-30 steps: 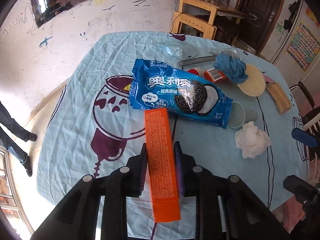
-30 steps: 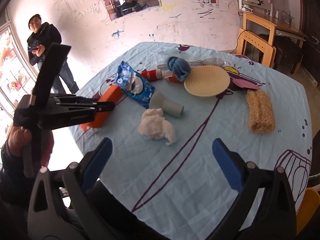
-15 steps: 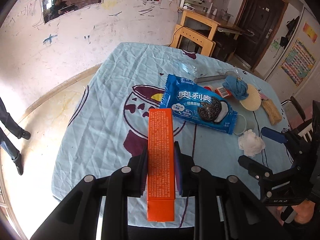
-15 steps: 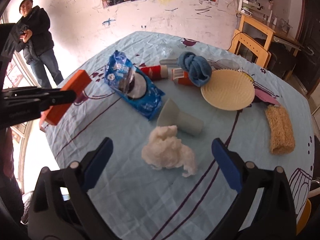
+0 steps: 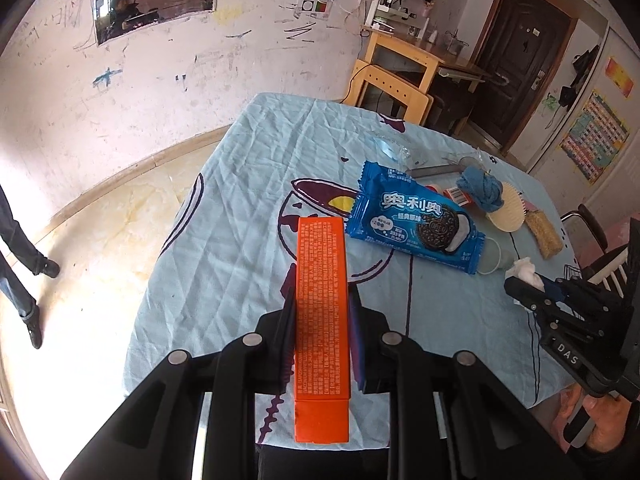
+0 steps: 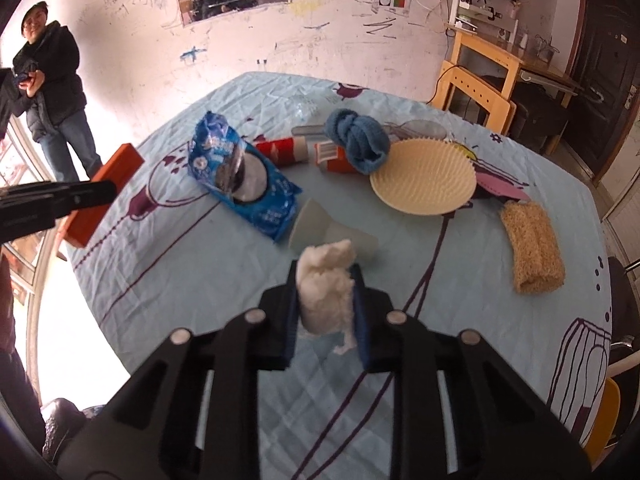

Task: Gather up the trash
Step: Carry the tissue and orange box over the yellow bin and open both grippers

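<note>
The left gripper [image 5: 320, 312] is pinched on a long orange box [image 5: 321, 320], with both jaws pressed against its long sides; the box points forward, lifted above the near edge of the table [image 5: 248, 200] (light blue cloth with dark purple drawings). The right gripper [image 6: 325, 292] is clamped on a wad of white tissue [image 6: 327, 294], which sticks up past the fingertips and sits clear of the cloth.

Just beyond the tissue, a clear plastic cup [image 6: 320, 230] lies on its side, mouth toward the left; nothing can be made out inside it. Touching the cup's rim is a blue Oreo cookie packet [image 6: 244, 184], lying flat and appearing sealed. Behind the packet lie a red-and-white tube [image 6: 282, 151] and a red carton [image 6: 332, 158], end to end. A knotted blue cloth [image 6: 358, 140] rests on the carton and overlaps the edge of a round cream bristle mat [image 6: 423, 178]. To the right of the mat lies a tan loofah sponge [image 6: 532, 252], apart from it. Farthest off, near the back edge, crumpled clear plastic [image 5: 390, 148] lies by a grey flat tool [image 5: 434, 170].
</note>
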